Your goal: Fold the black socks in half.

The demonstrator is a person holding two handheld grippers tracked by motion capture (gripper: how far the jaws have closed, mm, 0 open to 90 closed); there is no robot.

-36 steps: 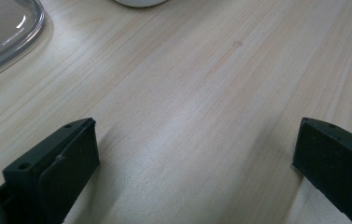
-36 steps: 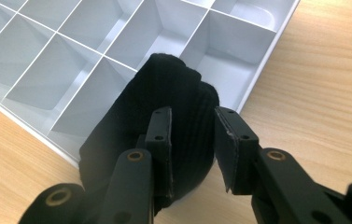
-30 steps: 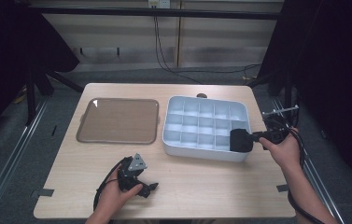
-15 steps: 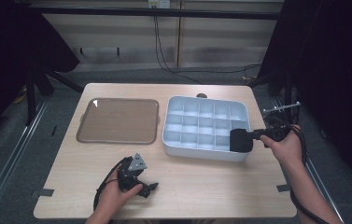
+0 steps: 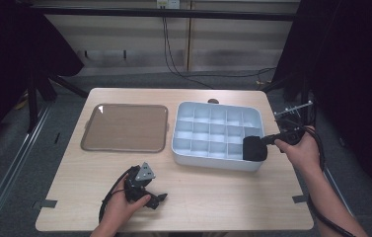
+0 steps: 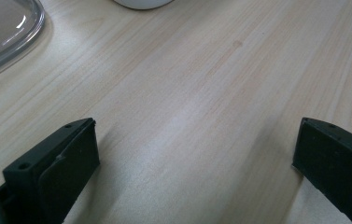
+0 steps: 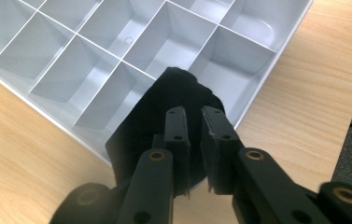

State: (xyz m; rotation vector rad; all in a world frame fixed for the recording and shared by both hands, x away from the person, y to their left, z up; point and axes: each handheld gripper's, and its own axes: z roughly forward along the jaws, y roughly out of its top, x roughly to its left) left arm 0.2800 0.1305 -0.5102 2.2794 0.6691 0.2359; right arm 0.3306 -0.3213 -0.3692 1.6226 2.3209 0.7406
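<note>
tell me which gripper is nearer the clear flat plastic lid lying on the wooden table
Left. The left gripper rests on the table in front of the clear flat plastic lid; the right gripper, clamped on a black cloth, is beyond the white compartment tray.

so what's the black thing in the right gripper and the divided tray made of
The black thing looks like soft matte cloth or foam: it shows no shine and bulges around the right gripper. The divided tray looks like moulded plastic, pale grey-blue, smooth, with thin walls and a slight sheen.
</note>
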